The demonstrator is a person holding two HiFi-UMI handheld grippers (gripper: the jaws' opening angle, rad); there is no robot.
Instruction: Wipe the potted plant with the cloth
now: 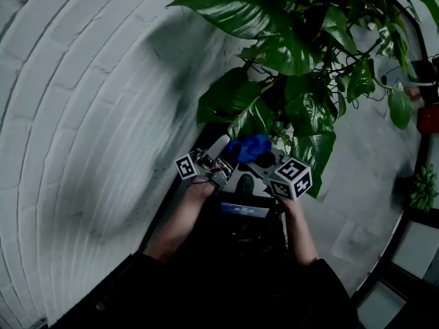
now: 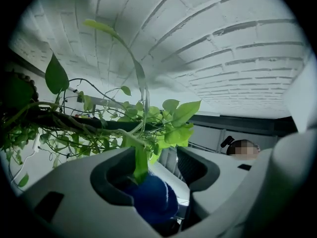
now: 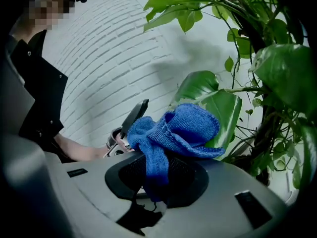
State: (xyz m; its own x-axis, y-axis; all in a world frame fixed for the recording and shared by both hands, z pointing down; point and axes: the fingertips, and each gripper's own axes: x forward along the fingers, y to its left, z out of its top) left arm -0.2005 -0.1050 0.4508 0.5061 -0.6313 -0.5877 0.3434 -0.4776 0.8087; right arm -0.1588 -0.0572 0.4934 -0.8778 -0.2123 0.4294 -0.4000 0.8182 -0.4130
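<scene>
The potted plant (image 1: pixel 288 46) spreads big dark green leaves over the upper middle of the head view. Just below them is the blue knitted cloth (image 1: pixel 249 147), held up by my right gripper (image 1: pixel 264 160). In the right gripper view that gripper (image 3: pixel 158 175) is shut on the cloth (image 3: pixel 183 128), which bunches above the jaws in front of a broad leaf (image 3: pixel 218 108). My left gripper (image 1: pixel 218 151) sits close beside it, pointing upward. Its jaws (image 2: pixel 156 167) stand apart, with a narrow leaf (image 2: pixel 141 165) hanging between them against the left pad. The cloth (image 2: pixel 153 200) shows low in the gap.
A white brick wall (image 1: pixel 82 115) fills the left side. Trailing vines (image 2: pixel 74 123) hang off a dark ledge. A small potted plant (image 1: pixel 423 190) and a red object (image 1: pixel 428 118) stand at the right by the grey floor (image 1: pixel 370 170). A small screen (image 1: pixel 245 210) sits on my chest.
</scene>
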